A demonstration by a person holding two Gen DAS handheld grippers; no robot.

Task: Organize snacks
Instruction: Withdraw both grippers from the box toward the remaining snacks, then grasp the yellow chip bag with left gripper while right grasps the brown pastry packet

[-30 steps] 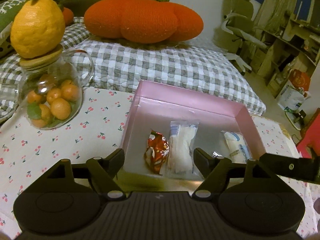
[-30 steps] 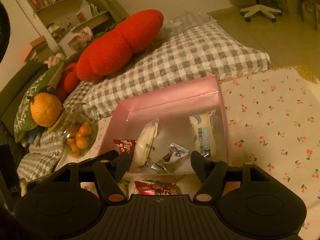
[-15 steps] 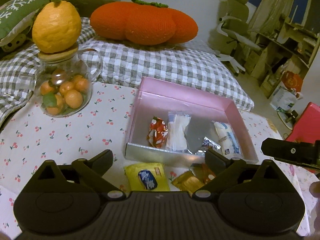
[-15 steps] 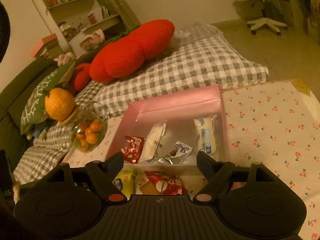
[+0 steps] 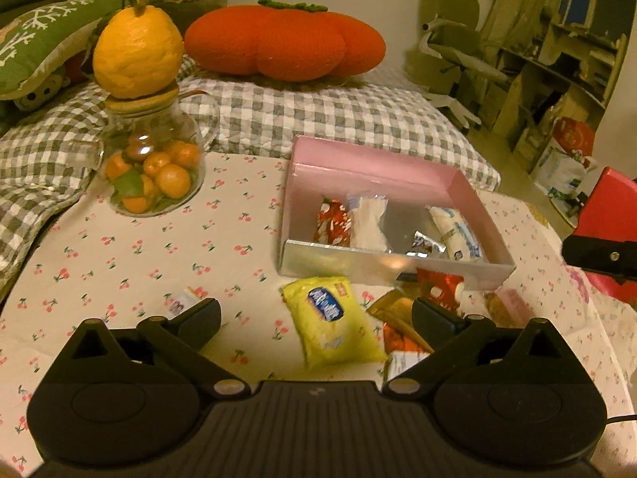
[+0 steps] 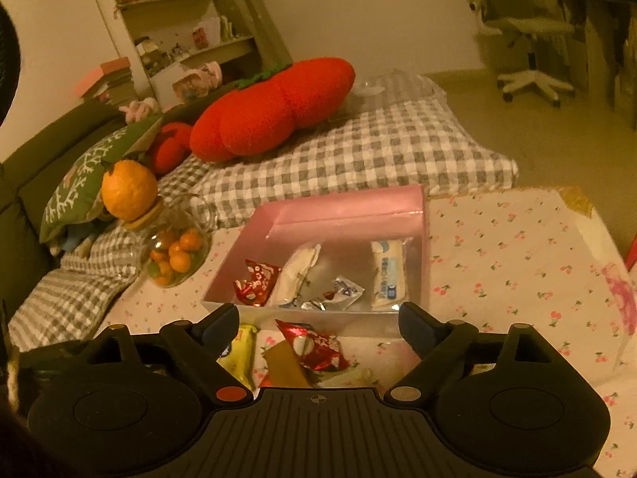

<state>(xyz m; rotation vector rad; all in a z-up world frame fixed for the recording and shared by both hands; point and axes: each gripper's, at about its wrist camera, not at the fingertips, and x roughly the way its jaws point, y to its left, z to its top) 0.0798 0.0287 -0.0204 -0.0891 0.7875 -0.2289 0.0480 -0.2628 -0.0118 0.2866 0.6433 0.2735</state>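
A cherry-print tablecloth [image 5: 119, 255] is shown bearing a shallow pink rectangular box [image 5: 370, 159], in which four wrapped snacks are already laid. Just in front of the box, a yellow pillow-shaped snack packet [image 5: 332, 320], a red foil snack packet [image 6: 314, 344] and smaller wrappers are left loose. The left gripper [image 5: 316, 316] and the right gripper [image 6: 318, 320] are both held wide apart and empty above these. The collection step is judged part-done; next, one jaw pair must be lowered over a loose packet.

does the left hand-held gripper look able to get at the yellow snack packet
Probably yes: the left hand-held gripper is open, and the yellow snack packet lies flat on the tablecloth between its fingers, with nothing covering it.
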